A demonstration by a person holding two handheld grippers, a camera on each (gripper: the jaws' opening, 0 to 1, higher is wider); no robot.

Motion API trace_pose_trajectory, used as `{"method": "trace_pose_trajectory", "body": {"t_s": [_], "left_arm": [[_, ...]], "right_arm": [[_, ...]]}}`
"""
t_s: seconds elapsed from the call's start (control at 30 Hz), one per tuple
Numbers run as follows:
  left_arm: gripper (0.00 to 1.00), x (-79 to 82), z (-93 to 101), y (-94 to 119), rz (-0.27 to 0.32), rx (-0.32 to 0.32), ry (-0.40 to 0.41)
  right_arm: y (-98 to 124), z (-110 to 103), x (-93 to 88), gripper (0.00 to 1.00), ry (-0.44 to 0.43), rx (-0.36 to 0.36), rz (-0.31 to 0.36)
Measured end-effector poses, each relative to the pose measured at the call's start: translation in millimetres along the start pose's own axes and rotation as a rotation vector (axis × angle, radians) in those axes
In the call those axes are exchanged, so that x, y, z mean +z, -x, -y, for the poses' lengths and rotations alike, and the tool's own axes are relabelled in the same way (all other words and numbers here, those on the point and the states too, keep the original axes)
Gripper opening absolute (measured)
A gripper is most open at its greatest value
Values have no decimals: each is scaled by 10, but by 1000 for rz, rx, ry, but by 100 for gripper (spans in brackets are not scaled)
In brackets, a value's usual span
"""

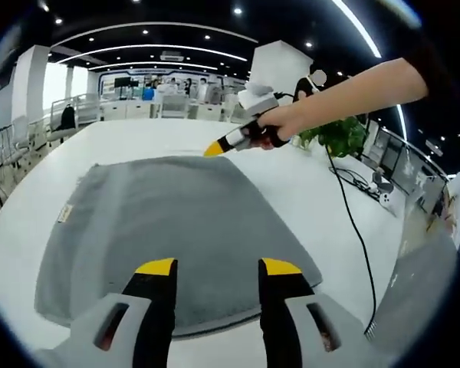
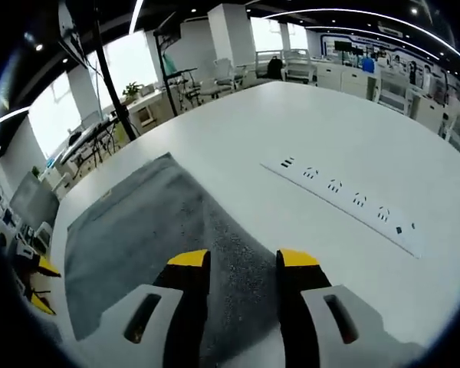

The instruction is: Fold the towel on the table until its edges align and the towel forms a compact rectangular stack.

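Left gripper view: looking down over a grey towel (image 1: 169, 226) lying flat on a white table (image 1: 307, 192), spreading from near the view's bottom up toward the middle, a small label (image 1: 65, 213) showing at its left edge. Left gripper (image 1: 218, 267) hovering above the towel's near edge, yellow-tipped jaws standing apart, nothing between them. Right gripper (image 1: 215, 148) coming in from the upper right in a person's hand (image 1: 280, 126), its yellow tip pointing down at the towel's far edge; whether touching the cloth, and whether parted or pressed together, impossible to tell. Black cable (image 1: 353, 222) trailing from it across the table on the right. Green plant (image 1: 341, 138) sitting past the hand, office desks and ceiling lights beyond.

Right gripper view: facing along the same towel (image 2: 138, 230), stretching from between the jaws away to the upper left over the table (image 2: 307, 123). Right gripper (image 2: 243, 261) poised over the towel's near part, jaws spread, gripping nothing. White power strip (image 2: 345, 201) lying on the table to the right, well apart from the towel. Left gripper's yellow tips (image 2: 40, 284) peeking in at the far left edge.
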State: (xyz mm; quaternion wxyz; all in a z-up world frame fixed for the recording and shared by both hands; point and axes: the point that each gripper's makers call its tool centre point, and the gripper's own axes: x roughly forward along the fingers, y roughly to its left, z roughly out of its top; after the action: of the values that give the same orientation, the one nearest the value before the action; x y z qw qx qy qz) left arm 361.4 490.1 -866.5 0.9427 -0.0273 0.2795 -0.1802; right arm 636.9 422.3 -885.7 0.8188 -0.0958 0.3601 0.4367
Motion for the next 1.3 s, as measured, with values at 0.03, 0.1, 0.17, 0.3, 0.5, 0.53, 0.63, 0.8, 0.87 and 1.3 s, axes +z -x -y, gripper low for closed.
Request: {"method": "trace_pose_trajectory", "body": {"t_s": [0.03, 0.1, 0.17, 0.3, 0.5, 0.53, 0.63, 0.8, 0.87, 1.3], "left_arm": [[44, -17, 29, -8, -6, -8, -3], [44, -50, 91, -23, -20, -21, -15], [44, -87, 161, -40, -35, -35, -33], [43, -125, 296, -70, -53, -64, -40], [40, -156, 531, -133, -72, -130, -74], [39, -165, 576, -151, -75, -145, -79], [36, -181, 677, -190, -82, -178, -93], [30, -210, 846, -240, -97, -235, -126], [28, -219, 896, -251, -101, -254, -136], [23, -402, 1108, -300, -158, -333, -248]], "right_arm": [[24, 22, -21, 34, -8, -3, 0], [52, 49, -43, 34, -13, -8, -1], [84, 103, -71, 34, -12, -14, -5], [141, 171, -123, 34, -21, -27, -8], [205, 246, -220, 33, -40, -38, -14], [211, 267, -237, 33, -44, -40, -15], [219, 317, -265, 33, -59, -45, -13], [219, 371, -281, 32, -80, -48, -7], [216, 383, -278, 32, -87, -48, -3], [126, 345, -381, 27, -117, -40, -10]]}}
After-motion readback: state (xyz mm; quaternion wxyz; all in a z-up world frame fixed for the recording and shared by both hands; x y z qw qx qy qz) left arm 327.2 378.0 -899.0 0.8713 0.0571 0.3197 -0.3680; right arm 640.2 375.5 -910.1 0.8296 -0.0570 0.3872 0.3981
